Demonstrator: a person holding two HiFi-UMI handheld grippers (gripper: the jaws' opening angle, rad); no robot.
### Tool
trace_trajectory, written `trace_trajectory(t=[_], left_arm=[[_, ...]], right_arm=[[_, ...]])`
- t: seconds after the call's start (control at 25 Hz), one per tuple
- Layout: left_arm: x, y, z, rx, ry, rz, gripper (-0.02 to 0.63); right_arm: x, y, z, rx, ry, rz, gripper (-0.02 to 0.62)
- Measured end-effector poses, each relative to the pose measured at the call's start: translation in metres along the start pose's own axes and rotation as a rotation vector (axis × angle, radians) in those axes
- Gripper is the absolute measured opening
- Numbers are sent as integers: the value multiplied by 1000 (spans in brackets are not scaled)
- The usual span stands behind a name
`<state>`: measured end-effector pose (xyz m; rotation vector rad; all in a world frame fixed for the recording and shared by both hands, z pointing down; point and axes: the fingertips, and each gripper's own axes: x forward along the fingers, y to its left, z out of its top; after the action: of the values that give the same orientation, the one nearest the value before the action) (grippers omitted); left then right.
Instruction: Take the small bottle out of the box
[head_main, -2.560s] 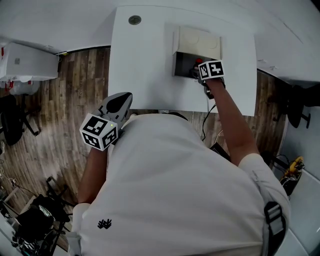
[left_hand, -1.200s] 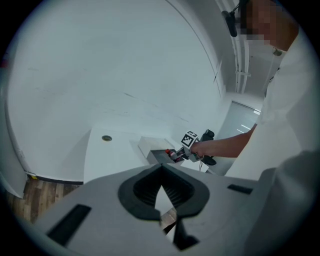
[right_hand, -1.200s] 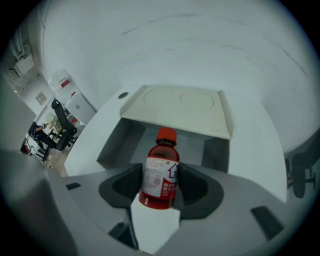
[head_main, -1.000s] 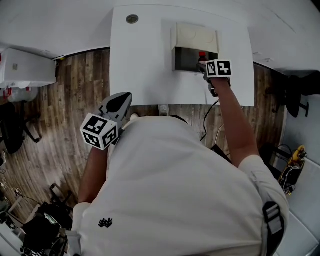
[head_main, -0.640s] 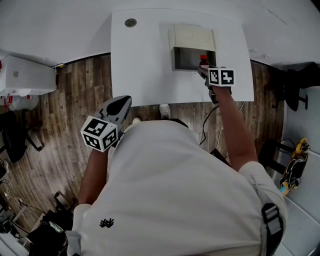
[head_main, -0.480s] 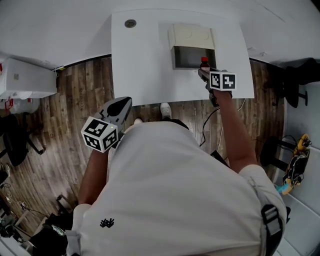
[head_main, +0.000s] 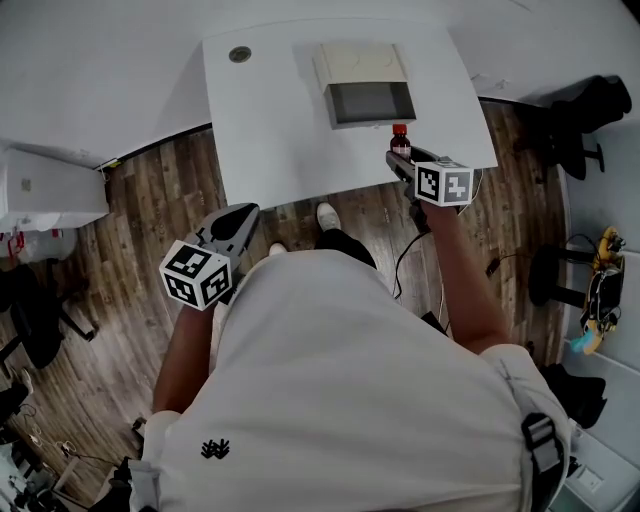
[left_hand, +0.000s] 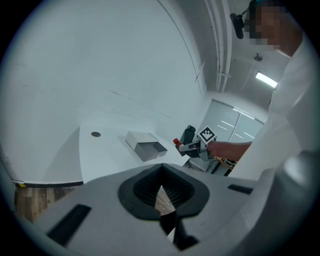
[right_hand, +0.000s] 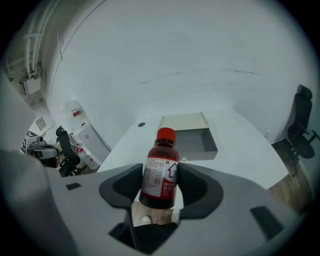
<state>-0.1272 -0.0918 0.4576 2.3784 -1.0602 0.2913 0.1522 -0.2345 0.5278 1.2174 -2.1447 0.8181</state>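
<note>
In the head view the right gripper (head_main: 399, 160) holds the small bottle (head_main: 400, 143) upright, outside the box (head_main: 365, 85) at its five o'clock over the counter (head_main: 270, 120); the left gripper view shows the left gripper (left_hand: 161, 176) with jaws together, empty; the right gripper view shows jaws clamped on the bottle's label.

Glossy dark-red bottle (right_hand: 163, 149) with paper label (right_hand: 157, 176), matt white table (head_main: 270, 120), wood-plank floor (head_main: 130, 220)

White table (head_main: 270, 120), open box (head_main: 365, 85) on it
</note>
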Motion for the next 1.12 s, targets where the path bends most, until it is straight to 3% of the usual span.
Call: trace_trajectory(t=[0.44, 1.12], left_arm=[[5, -21, -8, 37, 29, -87, 6], [-2, -17, -13, 30, 24, -91, 6]], right_arm=[[-58, 40, -15, 16, -126, 14, 222], [-85, 73, -49, 0, -120, 26, 222]])
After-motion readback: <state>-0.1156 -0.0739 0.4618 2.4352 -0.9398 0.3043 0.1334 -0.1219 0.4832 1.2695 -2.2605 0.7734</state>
